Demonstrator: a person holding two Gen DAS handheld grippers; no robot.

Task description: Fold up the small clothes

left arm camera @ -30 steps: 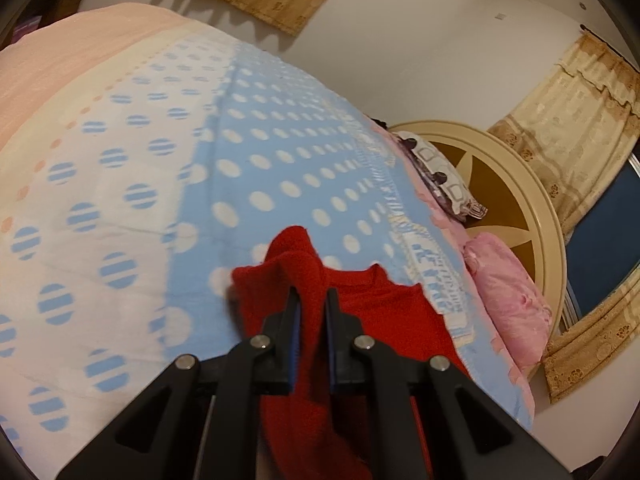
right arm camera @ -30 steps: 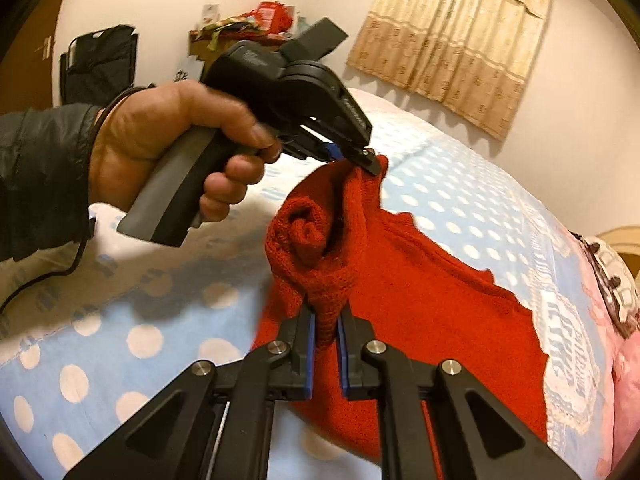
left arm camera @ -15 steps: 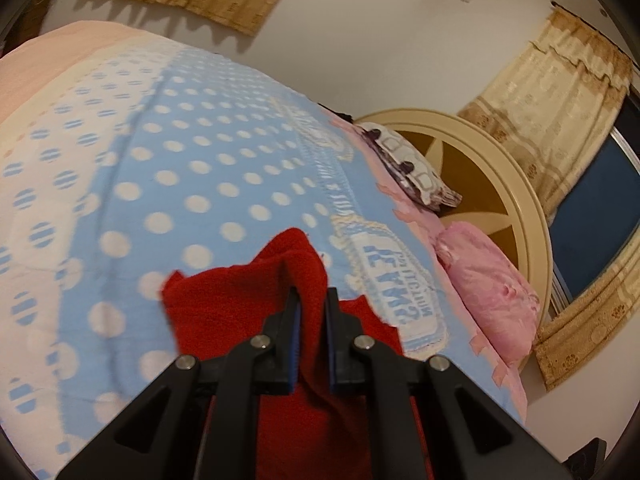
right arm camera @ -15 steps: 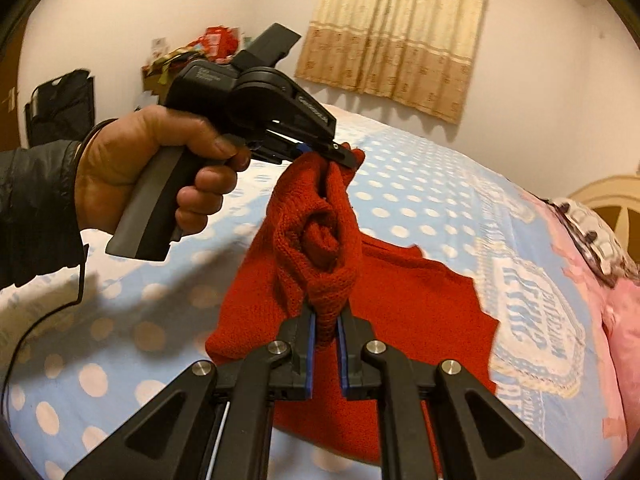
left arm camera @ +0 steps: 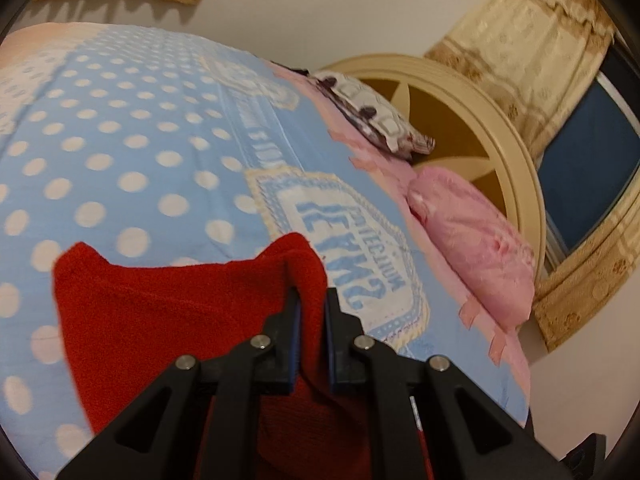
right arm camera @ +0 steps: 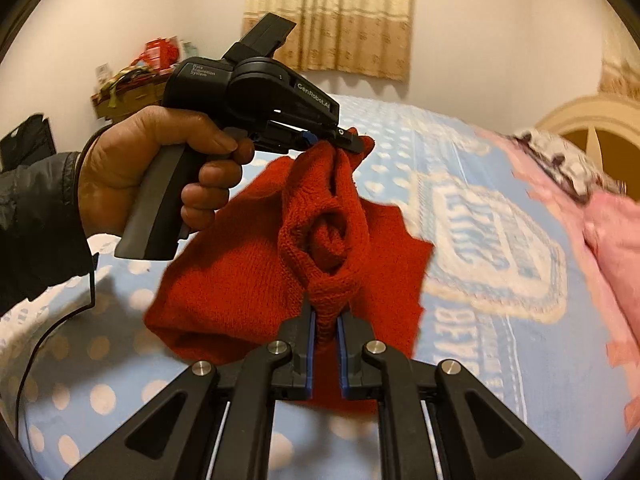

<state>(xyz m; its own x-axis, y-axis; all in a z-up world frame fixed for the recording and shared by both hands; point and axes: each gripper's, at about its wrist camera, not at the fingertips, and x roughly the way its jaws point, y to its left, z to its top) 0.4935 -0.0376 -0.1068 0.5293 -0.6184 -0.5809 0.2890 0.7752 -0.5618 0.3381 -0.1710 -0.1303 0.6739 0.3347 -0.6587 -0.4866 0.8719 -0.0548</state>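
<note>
A red knit sweater (right arm camera: 224, 280) hangs lifted above the blue polka-dot bedspread (right arm camera: 400, 152). My right gripper (right arm camera: 325, 330) is shut on a bunched edge of it. My left gripper (left arm camera: 311, 312) is shut on another edge of the sweater (left arm camera: 168, 320); it also shows in the right wrist view (right arm camera: 352, 142), held by a hand, with the cloth stretched between the two grippers. The rest of the sweater droops toward the bed.
A cream patch with blue lettering (left arm camera: 344, 252) lies on the bedspread (left arm camera: 132, 152) just beyond the sweater. A pink pillow (left arm camera: 472, 248) and a patterned pillow (left arm camera: 376, 116) sit against the round headboard (left arm camera: 500, 128). Curtains (right arm camera: 332, 16) and a cluttered shelf (right arm camera: 132, 80) stand behind.
Both grippers have carried the sweater toward the pillows and headboard. More of the cloth is off the bed, and both views have swung toward the headboard.
</note>
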